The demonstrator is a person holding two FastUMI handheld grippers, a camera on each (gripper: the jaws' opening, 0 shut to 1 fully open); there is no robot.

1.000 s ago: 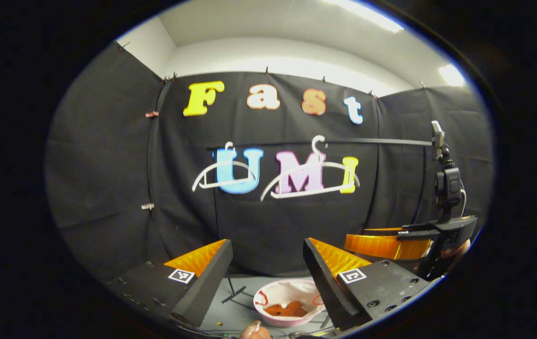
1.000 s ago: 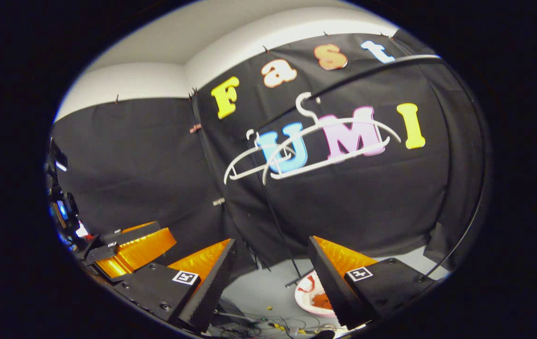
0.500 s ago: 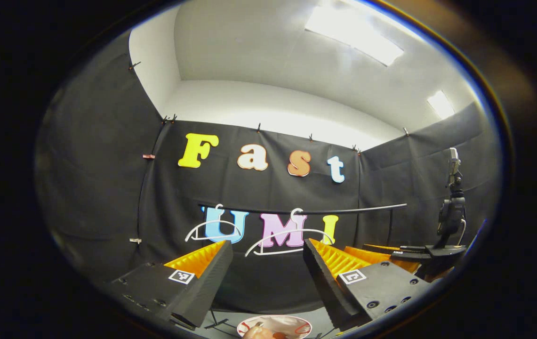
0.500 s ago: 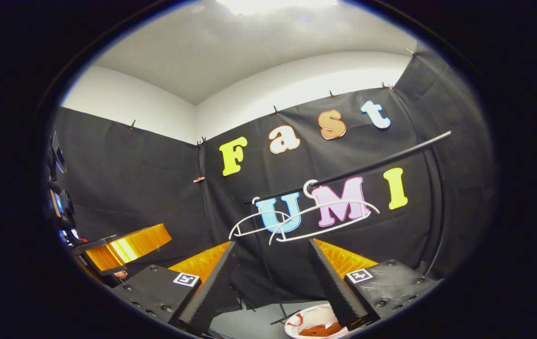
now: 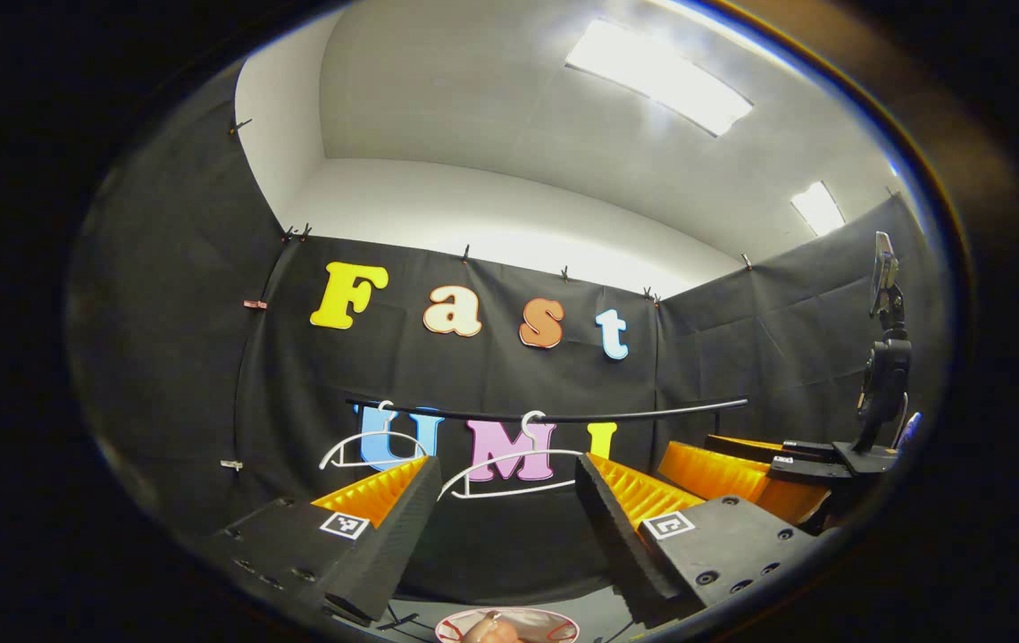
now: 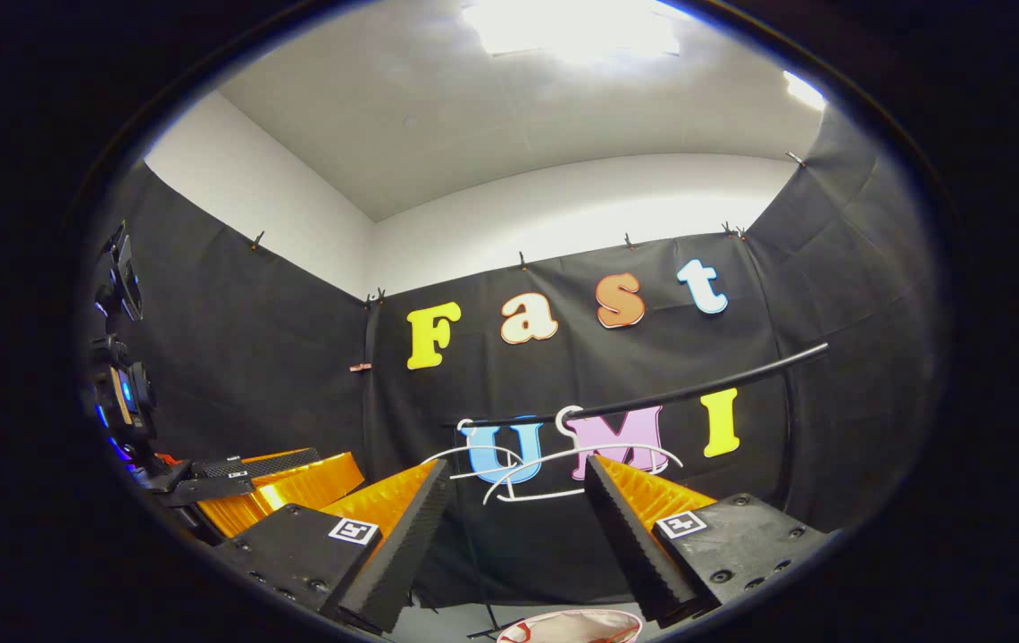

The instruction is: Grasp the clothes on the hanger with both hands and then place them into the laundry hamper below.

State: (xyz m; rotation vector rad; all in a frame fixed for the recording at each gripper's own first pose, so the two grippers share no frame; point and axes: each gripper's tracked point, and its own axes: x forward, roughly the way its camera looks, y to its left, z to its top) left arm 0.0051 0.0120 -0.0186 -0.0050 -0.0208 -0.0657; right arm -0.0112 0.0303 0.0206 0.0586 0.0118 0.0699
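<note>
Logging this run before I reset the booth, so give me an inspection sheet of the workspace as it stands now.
Surface: grey floor, barely in view.
Job's things: two white hangers bare on the black rail; hamper below, rim in view, contents hard to tell.
Clutter: nothing seen.
Grippers: left gripper open, empty; right gripper open, empty; both pointing at the hangers.
Cables: nothing clear.
Surroundings: black cloth walls, ceiling lights.
</note>
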